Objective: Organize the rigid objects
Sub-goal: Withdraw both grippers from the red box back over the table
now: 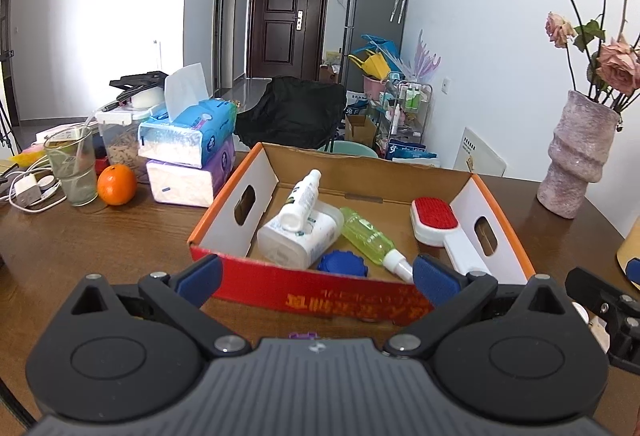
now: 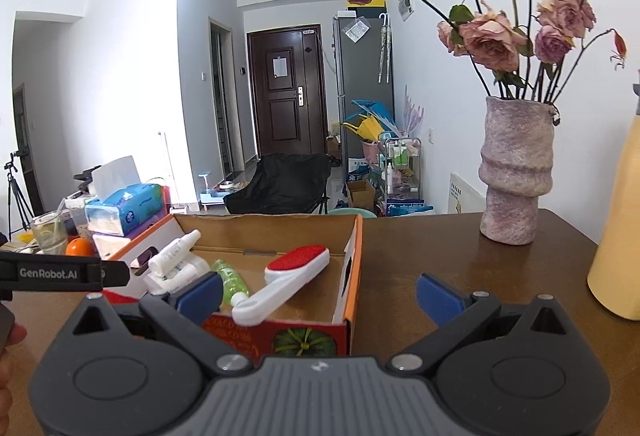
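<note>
Both grippers hang just short of the box (image 1: 304,288), each with its jaws spread wide and nothing between them, so this looks like a pause between placements, or the end of the job, rather than a carry. The left gripper (image 1: 316,276) faces the red front wall; the right gripper (image 2: 320,292) sits off toward the box's right front corner. Inside the box lie a white tub (image 1: 298,236) with a white bottle (image 1: 302,201) resting on it, its cap end pointing up toward the far left corner, a green bottle (image 1: 366,236) lying flat with its long axis running from the middle toward the near right and its white nozzle nearest the front wall, a blue lid (image 1: 342,264) against that wall, and a brush (image 1: 440,232) whose red head points to the back while its white handle runs toward the near right wall. I see no loose rigid piece near the box on the table (image 1: 100,248), though a small purple thing peeks out just beyond the left gripper's body. Any next move calls for finding what is left before reaching.
</note>
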A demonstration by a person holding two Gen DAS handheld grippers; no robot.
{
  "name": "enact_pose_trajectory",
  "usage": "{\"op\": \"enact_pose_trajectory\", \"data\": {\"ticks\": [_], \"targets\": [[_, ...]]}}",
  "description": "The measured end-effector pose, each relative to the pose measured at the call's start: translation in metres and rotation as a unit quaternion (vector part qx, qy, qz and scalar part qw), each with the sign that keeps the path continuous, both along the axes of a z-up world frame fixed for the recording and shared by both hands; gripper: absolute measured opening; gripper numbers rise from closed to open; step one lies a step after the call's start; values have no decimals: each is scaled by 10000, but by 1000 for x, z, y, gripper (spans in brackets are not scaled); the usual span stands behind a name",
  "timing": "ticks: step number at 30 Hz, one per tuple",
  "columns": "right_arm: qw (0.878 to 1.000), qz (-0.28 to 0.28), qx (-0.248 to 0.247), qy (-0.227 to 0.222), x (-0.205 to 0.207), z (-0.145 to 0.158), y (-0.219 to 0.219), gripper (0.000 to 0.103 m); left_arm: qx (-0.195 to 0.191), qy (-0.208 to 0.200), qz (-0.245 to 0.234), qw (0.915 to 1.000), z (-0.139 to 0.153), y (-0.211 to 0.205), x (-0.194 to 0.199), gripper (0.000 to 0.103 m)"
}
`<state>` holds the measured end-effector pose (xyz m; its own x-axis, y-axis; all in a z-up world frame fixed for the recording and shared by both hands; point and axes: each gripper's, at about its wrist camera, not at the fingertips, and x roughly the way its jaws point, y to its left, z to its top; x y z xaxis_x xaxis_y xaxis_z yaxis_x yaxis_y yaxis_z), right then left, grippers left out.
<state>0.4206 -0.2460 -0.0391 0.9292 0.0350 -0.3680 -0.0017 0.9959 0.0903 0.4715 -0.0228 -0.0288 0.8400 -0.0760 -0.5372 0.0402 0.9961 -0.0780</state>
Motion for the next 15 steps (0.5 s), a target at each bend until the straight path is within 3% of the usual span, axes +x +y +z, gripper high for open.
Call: {"op": "enact_pose_trajectory", "data": {"ticks": [15], "targets": [[9999,-95,65,75,-64,-12,-19,103,5,245,41,9997,-13,-6,-58,103]]}}
